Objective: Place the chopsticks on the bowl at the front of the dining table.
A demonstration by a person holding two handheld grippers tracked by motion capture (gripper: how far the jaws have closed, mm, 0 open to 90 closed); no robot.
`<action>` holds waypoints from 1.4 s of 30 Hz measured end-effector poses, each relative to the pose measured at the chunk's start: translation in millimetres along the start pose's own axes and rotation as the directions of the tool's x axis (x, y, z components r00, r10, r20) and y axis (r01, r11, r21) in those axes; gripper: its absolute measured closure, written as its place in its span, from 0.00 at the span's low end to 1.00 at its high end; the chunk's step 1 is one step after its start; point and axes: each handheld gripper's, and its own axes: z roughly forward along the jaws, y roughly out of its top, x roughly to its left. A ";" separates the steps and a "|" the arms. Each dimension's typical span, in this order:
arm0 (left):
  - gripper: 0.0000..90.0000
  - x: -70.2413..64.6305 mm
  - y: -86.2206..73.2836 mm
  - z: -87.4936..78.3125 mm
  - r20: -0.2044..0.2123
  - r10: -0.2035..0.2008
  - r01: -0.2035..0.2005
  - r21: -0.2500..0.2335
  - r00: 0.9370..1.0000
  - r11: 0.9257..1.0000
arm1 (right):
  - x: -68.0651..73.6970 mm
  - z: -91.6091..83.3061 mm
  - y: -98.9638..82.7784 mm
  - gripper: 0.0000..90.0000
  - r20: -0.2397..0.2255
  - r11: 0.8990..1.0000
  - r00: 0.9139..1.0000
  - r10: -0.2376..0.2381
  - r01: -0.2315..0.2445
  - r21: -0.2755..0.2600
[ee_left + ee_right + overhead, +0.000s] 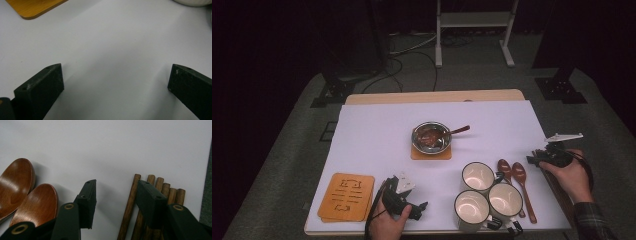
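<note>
The right tool [113, 195] hangs half open over a bundle of wooden sticks [150, 202] at the right edge of the table [377, 135]; one jaw is above the sticks, and nothing is gripped. Two wooden spoons [25, 195] lie just left of the sticks. The left tool [115, 85] stands wide and empty, left of the three cups [484, 192].

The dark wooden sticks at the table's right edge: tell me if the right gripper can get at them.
Probably yes. The right gripper hangs open just above the dark wooden sticks, one jaw already over them, with nothing between; the two brown wooden spoons lie off to the side.
</note>
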 end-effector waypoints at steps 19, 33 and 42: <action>0.00 0.1 0.0 0.0 0.001 0.000 0.000 0.000 1.000 1.000 | 3.3 4.2 0.4 0.56 0.002 1.000 1.000 -0.015 0.015 0.008; 0.00 0.1 0.0 0.0 0.001 -0.001 0.001 0.000 1.000 1.000 | 6.2 5.1 1.9 0.65 0.009 1.000 1.000 -0.028 0.028 0.010; 0.00 0.0 0.0 0.0 0.000 0.000 0.000 0.000 1.000 1.000 | 2.6 5.1 2.7 0.84 0.030 1.000 0.999 -0.015 0.015 0.004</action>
